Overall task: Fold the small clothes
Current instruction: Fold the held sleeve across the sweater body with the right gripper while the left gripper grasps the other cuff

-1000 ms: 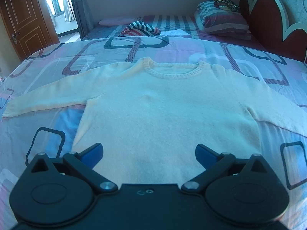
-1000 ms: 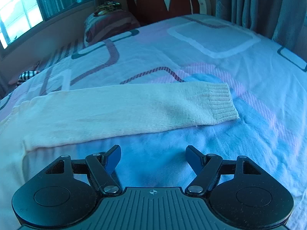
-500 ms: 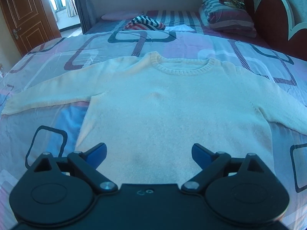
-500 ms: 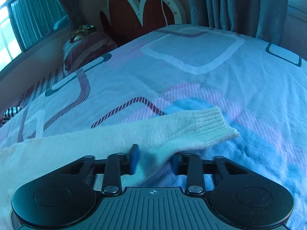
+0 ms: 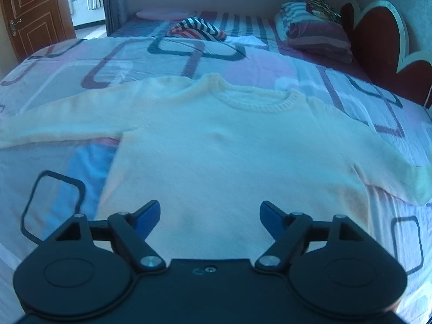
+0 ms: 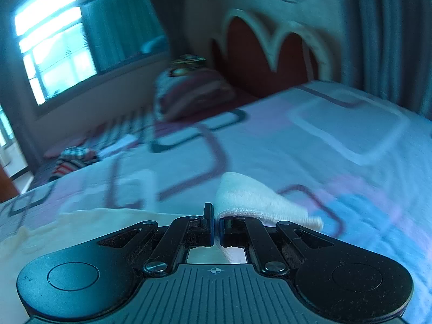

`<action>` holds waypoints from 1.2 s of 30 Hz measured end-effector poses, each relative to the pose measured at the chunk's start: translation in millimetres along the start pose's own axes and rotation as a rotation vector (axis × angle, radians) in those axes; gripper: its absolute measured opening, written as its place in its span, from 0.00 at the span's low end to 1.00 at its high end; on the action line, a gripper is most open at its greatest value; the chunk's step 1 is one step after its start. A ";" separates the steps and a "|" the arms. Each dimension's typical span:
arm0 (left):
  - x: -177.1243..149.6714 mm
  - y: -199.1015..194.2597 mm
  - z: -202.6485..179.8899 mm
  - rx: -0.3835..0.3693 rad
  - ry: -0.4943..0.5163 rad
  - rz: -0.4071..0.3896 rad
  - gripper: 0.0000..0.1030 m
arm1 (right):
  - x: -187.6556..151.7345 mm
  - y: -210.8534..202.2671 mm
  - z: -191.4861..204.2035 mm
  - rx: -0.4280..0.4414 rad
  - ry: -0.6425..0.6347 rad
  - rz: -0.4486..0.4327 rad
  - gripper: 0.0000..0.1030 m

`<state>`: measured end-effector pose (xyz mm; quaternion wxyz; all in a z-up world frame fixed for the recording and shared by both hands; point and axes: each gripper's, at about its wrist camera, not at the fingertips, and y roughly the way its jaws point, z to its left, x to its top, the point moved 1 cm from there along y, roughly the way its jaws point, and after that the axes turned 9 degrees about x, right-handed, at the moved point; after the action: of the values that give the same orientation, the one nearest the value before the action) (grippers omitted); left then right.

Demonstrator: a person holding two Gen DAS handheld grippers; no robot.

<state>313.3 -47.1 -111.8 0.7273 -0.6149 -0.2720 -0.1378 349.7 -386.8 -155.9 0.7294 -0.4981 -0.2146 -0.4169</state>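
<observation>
Sweater (image 5: 229,162) cuff (image 6: 259,202) sits pinched off-centre, toward one o'clock of the right gripper (image 6: 216,229); could slip free; left gripper (image 5: 209,213) spread, closing

Ahead of left jaws: flat sweater (image 5: 229,148), open bedspread (image 5: 54,167) either side; striped garment (image 5: 197,28), pillows (image 5: 316,31), headboard (image 5: 378,46) obstruct only far beyond

A bed (image 5: 67,81) covered by a pale quilt patterned with rounded rectangles is backed by a dark red scalloped headboard (image 5: 378,43), while a panelled wooden door (image 5: 32,13), grey curtains (image 6: 391,32) and a brightly lit window (image 6: 54,40) are seen around it.
</observation>
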 end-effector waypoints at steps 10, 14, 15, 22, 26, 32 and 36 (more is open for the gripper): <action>20.1 27.3 60.6 0.009 -0.052 0.003 0.79 | -48.2 53.0 188.8 0.266 -0.248 0.128 0.03; 28.2 38.2 78.9 0.007 -0.059 -0.008 0.80 | -81.6 80.4 235.7 0.330 -0.280 0.221 0.03; 29.9 40.5 81.4 0.006 -0.056 -0.011 0.80 | -89.6 84.8 245.0 0.340 -0.285 0.239 0.03; 36.7 47.5 92.0 -0.013 -0.067 -0.025 0.84 | -132.2 87.8 299.8 0.384 -0.486 0.272 0.55; 36.7 52.1 95.4 -0.024 -0.070 -0.023 0.84 | -150.0 78.1 318.6 0.451 -0.648 0.289 0.55; 36.0 54.9 78.0 -0.113 -0.040 -0.019 0.84 | -147.3 64.7 302.0 0.437 -0.656 0.283 0.55; 30.9 61.4 52.0 -0.225 -0.009 0.033 0.85 | -130.2 51.3 263.8 0.383 -0.505 0.259 0.55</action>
<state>359.5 20.1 -139.7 0.6547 -0.6975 -0.2480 -0.1527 345.9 -88.6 -170.2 0.7804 -0.4628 -0.3978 -0.1362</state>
